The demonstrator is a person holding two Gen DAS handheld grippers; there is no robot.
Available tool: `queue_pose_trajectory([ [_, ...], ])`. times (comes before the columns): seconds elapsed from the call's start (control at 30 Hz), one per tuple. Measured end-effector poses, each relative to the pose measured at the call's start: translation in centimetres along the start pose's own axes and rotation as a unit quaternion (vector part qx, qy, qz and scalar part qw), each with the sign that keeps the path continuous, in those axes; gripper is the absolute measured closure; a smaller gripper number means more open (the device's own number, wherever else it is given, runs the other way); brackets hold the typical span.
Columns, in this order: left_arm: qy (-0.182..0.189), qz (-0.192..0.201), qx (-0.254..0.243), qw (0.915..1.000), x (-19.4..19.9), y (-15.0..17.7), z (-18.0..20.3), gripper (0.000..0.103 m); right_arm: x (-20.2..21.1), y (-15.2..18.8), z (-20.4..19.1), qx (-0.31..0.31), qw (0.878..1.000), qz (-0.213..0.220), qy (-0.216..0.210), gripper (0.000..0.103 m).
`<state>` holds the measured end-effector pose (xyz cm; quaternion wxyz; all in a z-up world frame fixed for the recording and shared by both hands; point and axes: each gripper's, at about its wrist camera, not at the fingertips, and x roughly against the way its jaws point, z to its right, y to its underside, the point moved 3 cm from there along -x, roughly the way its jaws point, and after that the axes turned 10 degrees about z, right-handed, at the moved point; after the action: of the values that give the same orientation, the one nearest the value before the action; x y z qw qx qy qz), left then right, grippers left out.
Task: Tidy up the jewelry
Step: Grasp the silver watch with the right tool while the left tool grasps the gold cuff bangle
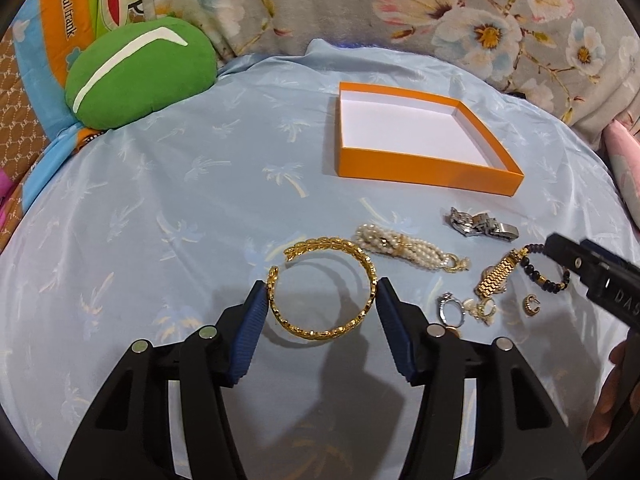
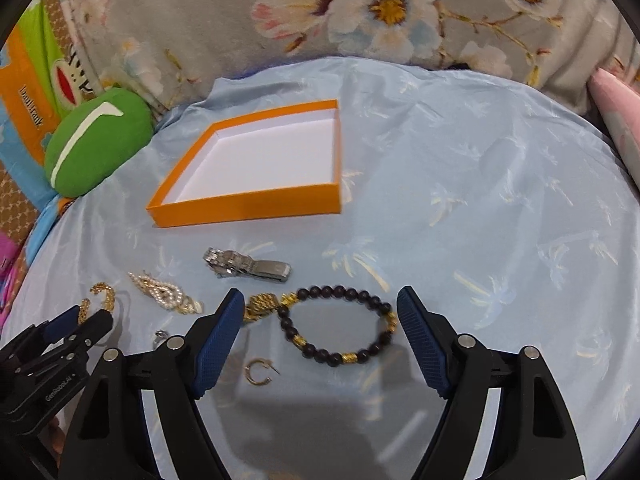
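Observation:
A gold bangle (image 1: 320,330) sits between the blue pads of my left gripper (image 1: 322,296), and both pads press on its sides. My right gripper (image 2: 320,294) stands open around a dark bead bracelet (image 2: 340,356) lying on the blue cloth; the pads do not press on it. A gold watch (image 2: 260,306) lies by its left finger. An orange box (image 1: 420,170) with a white, empty floor stands beyond the jewelry. Near it lie a pearl bracelet (image 1: 404,252), a silver watch (image 1: 480,224), a ring (image 1: 452,310) and a gold hoop earring (image 2: 258,372).
A green cushion (image 1: 140,72) lies at the far left beside colourful bedding. A floral blanket (image 1: 460,8) runs along the back. A pink pillow (image 2: 616,120) sits at the right edge. A person's hand (image 1: 616,392) holds the right gripper.

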<state>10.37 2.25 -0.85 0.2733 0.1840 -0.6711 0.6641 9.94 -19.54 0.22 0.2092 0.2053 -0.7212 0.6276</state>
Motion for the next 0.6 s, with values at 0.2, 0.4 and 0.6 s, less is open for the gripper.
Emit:
queue_pose_trajectory([
  [0.2, -0.003, -0.003, -0.001, 1.0000, -0.3, 0.3, -1.0, 0.049, -3.4, -1.2, -4.3, 0.172, 0.980, -0.035, -0.097, 0.067],
  [0.4, 0.002, -0.009, 0.005, 0.9999, -0.7, 0.7, -1.5, 0.049, -5.8, -0.8, -5.4, 0.258, 0.956, -0.073, -0.122, 0.073],
  [0.6, 0.006, -0.009, 0.011, 0.9999, -0.7, 0.8, -1.7, 0.049, -6.8, -0.8, -5.0, 0.236, 0.956, -0.085, -0.149, 0.082],
])
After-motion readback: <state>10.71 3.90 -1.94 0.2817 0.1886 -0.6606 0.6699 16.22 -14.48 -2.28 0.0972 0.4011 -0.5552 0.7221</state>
